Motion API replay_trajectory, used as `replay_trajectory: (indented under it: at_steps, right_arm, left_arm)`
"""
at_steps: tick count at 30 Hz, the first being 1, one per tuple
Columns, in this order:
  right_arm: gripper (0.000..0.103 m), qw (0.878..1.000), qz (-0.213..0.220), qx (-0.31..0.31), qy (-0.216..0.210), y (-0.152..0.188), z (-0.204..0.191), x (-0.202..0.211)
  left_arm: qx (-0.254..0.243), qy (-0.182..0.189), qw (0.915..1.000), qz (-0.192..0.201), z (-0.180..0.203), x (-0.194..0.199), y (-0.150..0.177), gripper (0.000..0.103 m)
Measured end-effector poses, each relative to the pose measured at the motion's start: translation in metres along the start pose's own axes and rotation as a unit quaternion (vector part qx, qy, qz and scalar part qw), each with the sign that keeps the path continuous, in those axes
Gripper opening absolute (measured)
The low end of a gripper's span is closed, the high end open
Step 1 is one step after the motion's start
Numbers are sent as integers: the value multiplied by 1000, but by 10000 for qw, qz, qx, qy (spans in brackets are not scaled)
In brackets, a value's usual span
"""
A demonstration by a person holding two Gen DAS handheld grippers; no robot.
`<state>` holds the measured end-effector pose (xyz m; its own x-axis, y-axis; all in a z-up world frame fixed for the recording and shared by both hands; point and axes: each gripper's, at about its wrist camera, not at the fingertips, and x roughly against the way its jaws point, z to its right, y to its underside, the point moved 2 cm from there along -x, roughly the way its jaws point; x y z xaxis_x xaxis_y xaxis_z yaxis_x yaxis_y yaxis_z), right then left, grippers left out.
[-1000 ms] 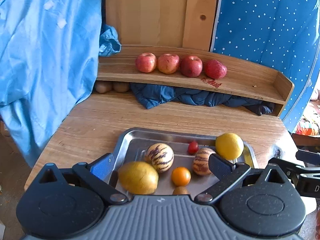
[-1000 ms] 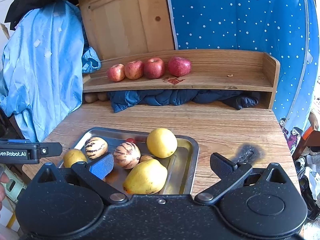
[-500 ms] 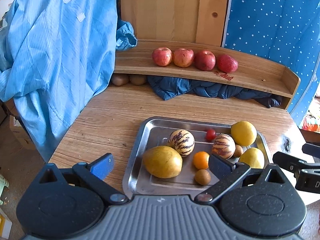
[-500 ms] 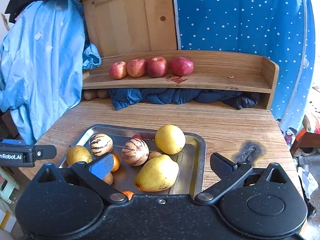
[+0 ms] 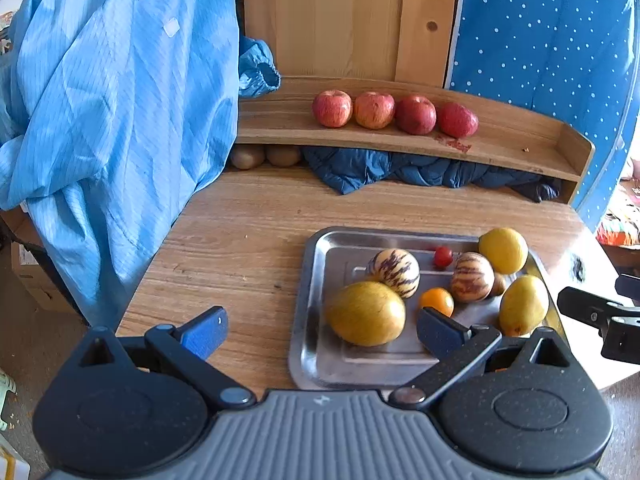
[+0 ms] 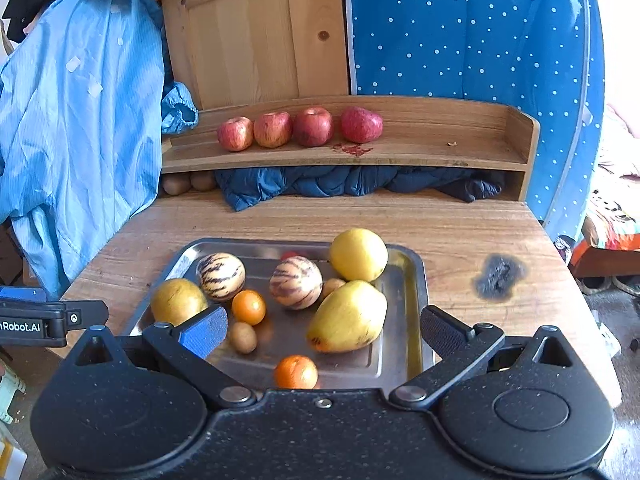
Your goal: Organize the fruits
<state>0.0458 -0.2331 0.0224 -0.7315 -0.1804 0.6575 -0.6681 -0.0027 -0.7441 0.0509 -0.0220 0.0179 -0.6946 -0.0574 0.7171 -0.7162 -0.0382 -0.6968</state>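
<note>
1. The fruit all sits in a metal tray at lower centre of the right wrist view: a big yellow mango, a round lemon, two striped melons, a dull yellow fruit, two small oranges and a little brown kiwi. A red cherry tomato shows best in the left wrist view.
2. The mango lies on a slant, its long axis running lower left to upper right, nearly dead centre between the right claw fingers. My guess is that's the easy next grab, and the right hand is the nearer one.
3. The right claw is spread wide and holding nothing.
4. The left claw is also wide open and empty, off toward the tray's left edge, with the dull yellow fruit just ahead of it.
5. Further back, four red apples are lined up on a wooden shelf mid-frame, so that's probably where sorted fruit goes.
</note>
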Motion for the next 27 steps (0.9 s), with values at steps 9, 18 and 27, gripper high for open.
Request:
replay_trajectory:
  at_steps: [9, 18, 27]
  right_arm:
    - [102, 9995, 19, -208, 226, 24, -20, 14]
    - [102, 9995, -252, -128, 171, 33, -28, 12]
    - [102, 9990, -357, -39, 250, 41, -32, 17]
  left_arm:
    - [-79, 320, 9994, -38, -23, 6, 18, 102]
    - [-399, 525, 9978, 117, -32, 12, 27, 102]
    - [-517, 720, 9960, -97, -27, 11, 44, 102]
